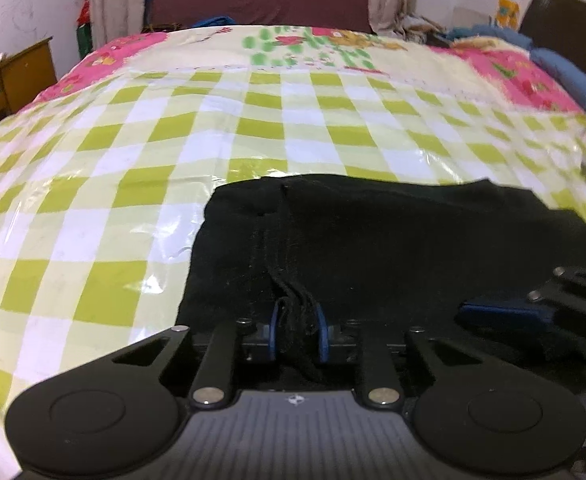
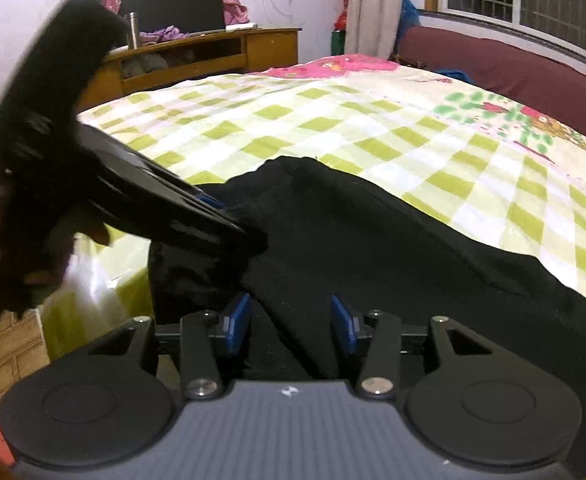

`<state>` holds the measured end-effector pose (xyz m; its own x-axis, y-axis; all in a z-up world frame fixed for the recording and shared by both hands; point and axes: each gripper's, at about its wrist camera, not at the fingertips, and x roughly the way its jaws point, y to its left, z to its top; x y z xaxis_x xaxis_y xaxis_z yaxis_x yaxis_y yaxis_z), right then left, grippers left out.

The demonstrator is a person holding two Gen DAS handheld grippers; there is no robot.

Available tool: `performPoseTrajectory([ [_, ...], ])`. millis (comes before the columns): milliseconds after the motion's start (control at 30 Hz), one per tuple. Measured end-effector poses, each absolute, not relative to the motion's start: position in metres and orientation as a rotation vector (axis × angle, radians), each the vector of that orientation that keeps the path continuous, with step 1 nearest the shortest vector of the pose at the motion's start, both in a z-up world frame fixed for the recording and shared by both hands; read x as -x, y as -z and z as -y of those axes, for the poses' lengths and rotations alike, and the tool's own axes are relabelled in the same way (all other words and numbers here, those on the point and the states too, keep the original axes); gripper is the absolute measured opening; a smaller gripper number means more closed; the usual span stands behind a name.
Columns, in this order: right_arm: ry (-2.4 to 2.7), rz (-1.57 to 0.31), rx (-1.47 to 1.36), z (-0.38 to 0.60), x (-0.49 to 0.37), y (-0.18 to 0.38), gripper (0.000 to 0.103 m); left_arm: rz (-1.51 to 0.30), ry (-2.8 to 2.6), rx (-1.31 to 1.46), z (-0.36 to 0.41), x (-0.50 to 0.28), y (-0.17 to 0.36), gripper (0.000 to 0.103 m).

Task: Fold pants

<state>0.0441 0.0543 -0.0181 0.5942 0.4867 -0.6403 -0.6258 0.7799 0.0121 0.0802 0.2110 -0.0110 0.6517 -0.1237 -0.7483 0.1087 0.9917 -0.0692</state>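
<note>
At the bottom centre of the left wrist view, the left gripper (image 1: 298,334) has its blue pads pinched together on a bunched edge of the black pants (image 1: 393,240). In the right wrist view's lower centre, the right gripper (image 2: 291,324) stands with fingers apart, cloth lying between them but not visibly pressed. The pants lie low in both frames, rumpled on the green-checked plastic sheet (image 1: 133,152) covering the bed. Folding looks barely begun: one grip made, the lift-over remaining.
</note>
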Motion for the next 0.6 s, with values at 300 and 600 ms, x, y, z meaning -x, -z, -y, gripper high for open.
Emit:
performPoseTrajectory([
  [300, -0.671, -0.622, 0.307, -0.094, -0.052, 0.03, 0.026, -0.815, 0.148, 0.055, -0.213, -0.074, -0.004, 0.031],
  [600, -0.728, -0.612, 0.185, -0.106, -0.062, 0.002, 0.012, -0.732, 0.086, 0.053, -0.23, -0.065, -0.026, 0.03],
])
